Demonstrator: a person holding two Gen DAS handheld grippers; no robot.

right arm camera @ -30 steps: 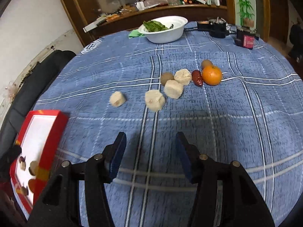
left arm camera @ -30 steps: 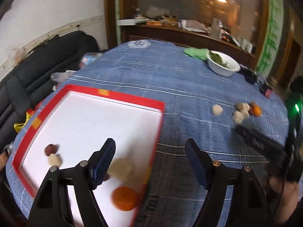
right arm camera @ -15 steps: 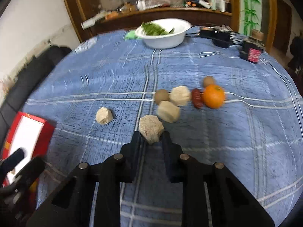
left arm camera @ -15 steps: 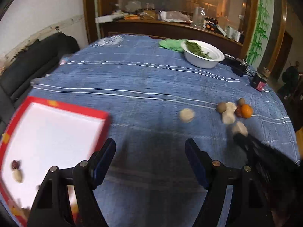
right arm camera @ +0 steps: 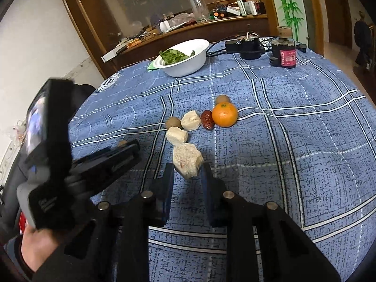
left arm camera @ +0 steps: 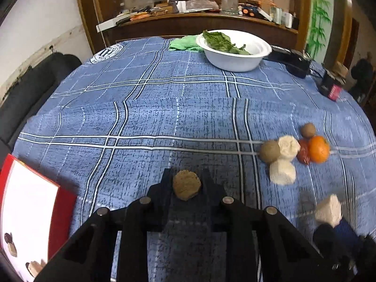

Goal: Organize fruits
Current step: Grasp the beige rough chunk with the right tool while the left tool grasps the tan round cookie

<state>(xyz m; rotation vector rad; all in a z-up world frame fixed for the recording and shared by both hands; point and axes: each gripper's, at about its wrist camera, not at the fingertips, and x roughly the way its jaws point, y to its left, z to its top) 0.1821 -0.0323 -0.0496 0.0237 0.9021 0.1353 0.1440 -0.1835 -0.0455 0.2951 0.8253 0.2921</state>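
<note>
My left gripper [left arm camera: 186, 181] is shut on a round tan piece of fruit [left arm camera: 186, 184] on the blue checked tablecloth. My right gripper [right arm camera: 188, 172] is shut on a pale rough chunk [right arm camera: 187, 159]; that chunk also shows in the left wrist view [left arm camera: 329, 210]. Behind lie a kiwi [right arm camera: 173, 122], two pale chunks [right arm camera: 191, 120], a red date [right arm camera: 207, 123], an orange [right arm camera: 224, 114] and a small brown fruit [right arm camera: 222, 99]. The red-rimmed white tray [left arm camera: 28, 213] sits at the left with a few pieces in it.
A white bowl of greens [left arm camera: 235, 51] stands at the back of the round table [left arm camera: 141, 108], with a green cloth beside it. Black devices and a red-labelled box [right arm camera: 285, 55] sit back right. A black sofa [left arm camera: 25, 89] is left of the table.
My left gripper swung right from the tray and closed on the tan piece. My right gripper, shut on the pale chunk, has lifted it slightly toward me.
</note>
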